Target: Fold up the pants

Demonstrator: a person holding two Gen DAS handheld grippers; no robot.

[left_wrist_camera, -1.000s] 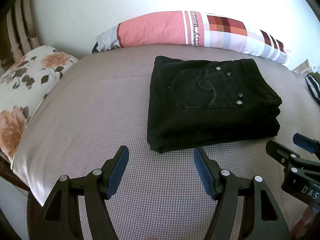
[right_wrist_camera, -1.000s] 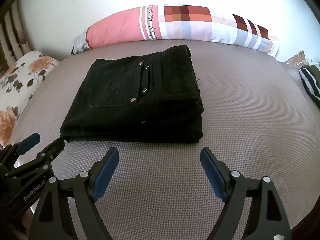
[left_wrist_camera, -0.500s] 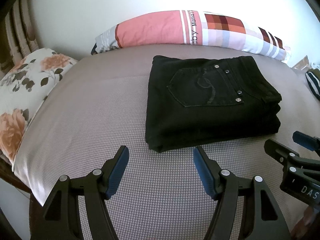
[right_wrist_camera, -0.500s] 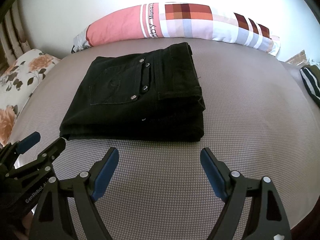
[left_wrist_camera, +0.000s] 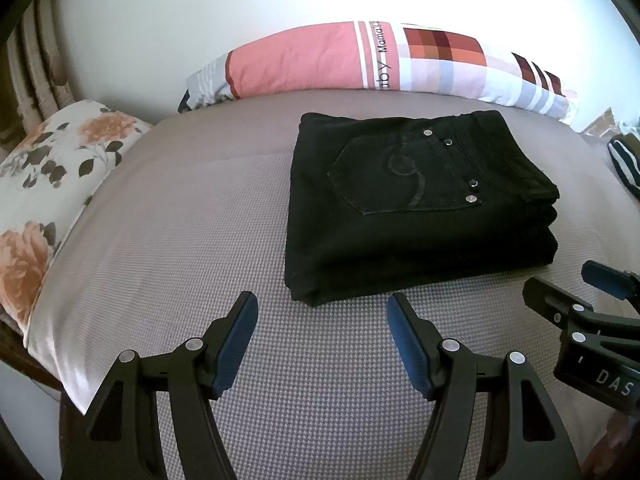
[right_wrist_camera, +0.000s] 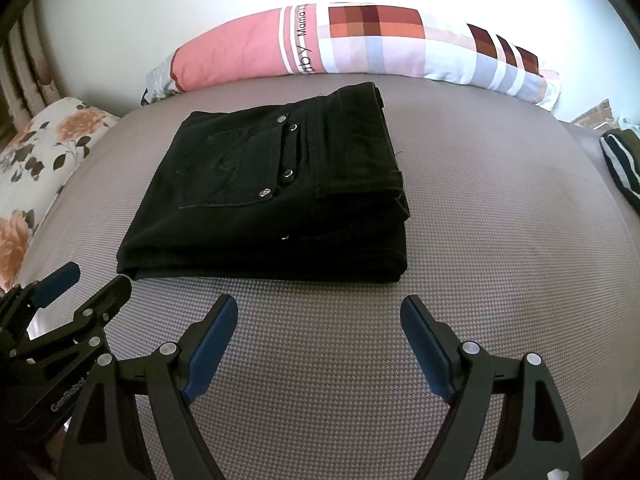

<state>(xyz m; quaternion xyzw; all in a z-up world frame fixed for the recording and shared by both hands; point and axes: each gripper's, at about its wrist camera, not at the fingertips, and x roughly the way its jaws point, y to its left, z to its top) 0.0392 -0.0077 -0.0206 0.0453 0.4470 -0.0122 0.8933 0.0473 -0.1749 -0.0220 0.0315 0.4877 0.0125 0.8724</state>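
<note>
The black pants [left_wrist_camera: 416,216] lie folded in a thick, neat stack on the bed [left_wrist_camera: 192,220], just beyond both tools. The left tool [left_wrist_camera: 320,316] and right tool [right_wrist_camera: 320,320] hang released, holding nothing. The cloth looks soft, heavyish denim; gripping the layered near edge would likely hold the stack together.

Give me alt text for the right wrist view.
Black pants lie folded in a neat stack on a grey bed, back pocket up. The right gripper hovers open and empty in front, with the left gripper at lower left.
</note>
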